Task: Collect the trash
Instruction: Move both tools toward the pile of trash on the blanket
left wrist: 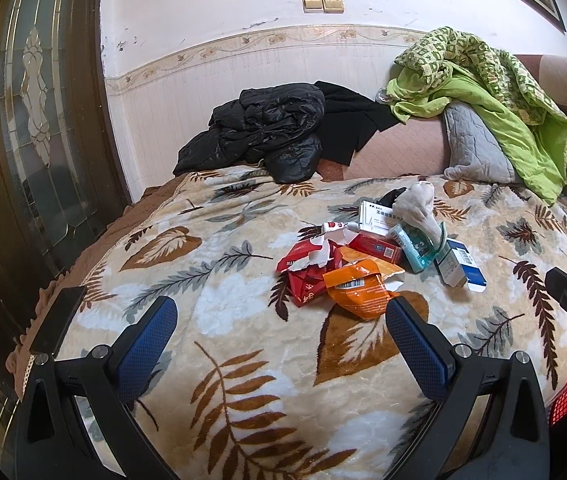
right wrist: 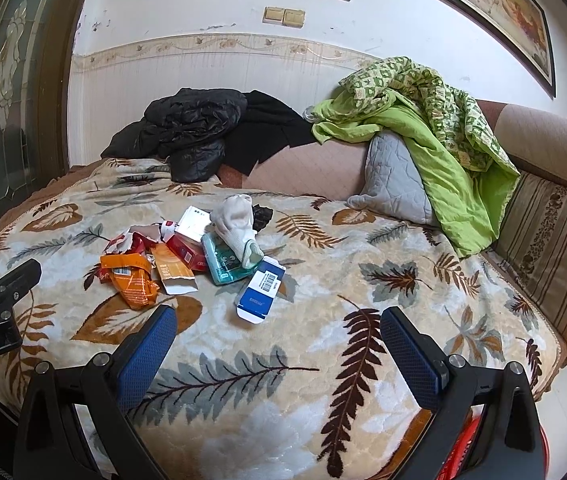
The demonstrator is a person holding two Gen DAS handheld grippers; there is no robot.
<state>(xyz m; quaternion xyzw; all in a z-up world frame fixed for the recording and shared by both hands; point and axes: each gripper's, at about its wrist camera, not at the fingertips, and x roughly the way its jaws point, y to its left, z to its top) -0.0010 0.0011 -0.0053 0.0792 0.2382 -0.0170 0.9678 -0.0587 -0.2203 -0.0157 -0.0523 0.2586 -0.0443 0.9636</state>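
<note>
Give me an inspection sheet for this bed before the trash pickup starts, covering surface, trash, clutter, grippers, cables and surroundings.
Surface: leaf-print blanket covering the bed.
Job's things: orange wrapper, torn red wrapper, red box, teal packet, blue-and-white box, white box, heaped together mid-bed.
Clutter: white sock lying on the heap; black jacket, green quilt, grey pillow at the far side.
Grippers: left gripper and right gripper open, empty, short of the heap.
Cables: nothing seen.
Surroundings: white wall, light switches, glass-panelled door.

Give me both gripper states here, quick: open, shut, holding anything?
Left gripper: open, holding nothing, above the leaf-print blanket.
Right gripper: open, holding nothing, short of the blue and white box.
</note>
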